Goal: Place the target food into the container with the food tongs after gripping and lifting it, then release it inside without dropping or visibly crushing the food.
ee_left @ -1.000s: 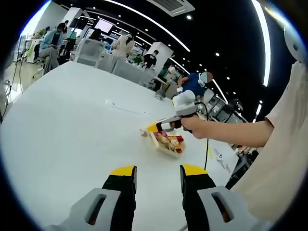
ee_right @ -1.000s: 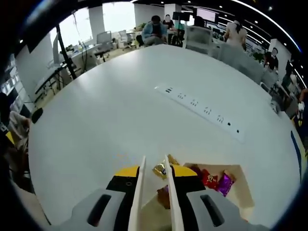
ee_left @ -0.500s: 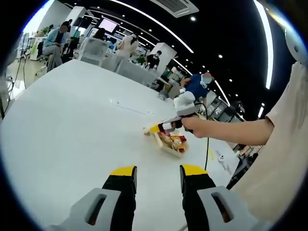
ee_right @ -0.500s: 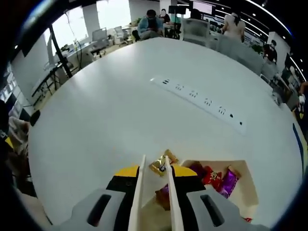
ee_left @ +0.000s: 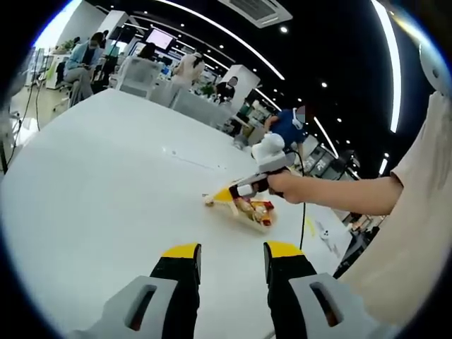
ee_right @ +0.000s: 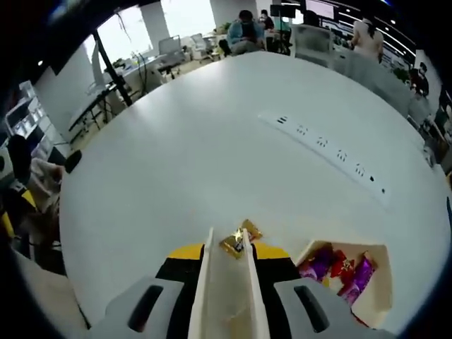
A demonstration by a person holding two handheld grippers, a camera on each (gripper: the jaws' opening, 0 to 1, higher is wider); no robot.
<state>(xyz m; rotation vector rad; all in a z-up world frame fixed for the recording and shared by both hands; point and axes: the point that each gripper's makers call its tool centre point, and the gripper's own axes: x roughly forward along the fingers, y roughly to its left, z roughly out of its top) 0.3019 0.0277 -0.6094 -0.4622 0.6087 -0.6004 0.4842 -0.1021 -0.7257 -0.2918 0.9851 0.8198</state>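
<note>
Big white round bench (ee_right: 176, 162) under everything, office behind it with seated people (ee_left: 79, 58) and chairs at the far edge. A white power strip (ee_right: 332, 152) lies flat across the bench beyond the right hand-held gripper (ee_right: 227, 263), well apart from it. Nothing stands between the tongs and the container. Container (ee_right: 378, 282) – a pale open box – sits on the bench just right of the right hand-held gripper in its own view, holding wrapped sweets in red and purple (ee_right: 346, 272). In the left gripper view the same container (ee_left: 244, 217) lies mid-bench, under the person's hand (ee_left: 282, 185) that carries the right hand-held gripper (ee_left: 220, 195). Right hand-held gripper is clenched on the white food tongs (ee_right: 227, 282), whose two arms run forward between its yellow-tipped jaws and are squeezed nearly together. Target food – a gold-wrapped candy (ee_right: 240, 236) – is pinched at the tong tips, just ahead of the right jaws and left of the container, not over it; it looks slightly clear of the bench, but I can't be certain. From the left gripper view the candy (ee_left: 209, 200) is a small speck at the tong tip, beside the container's near end. Left hand-held gripper (ee_left: 230, 256) is released, jaws apart with only bare bench between them, well back from the container. No readable writing or brands – wrappers too small.
</note>
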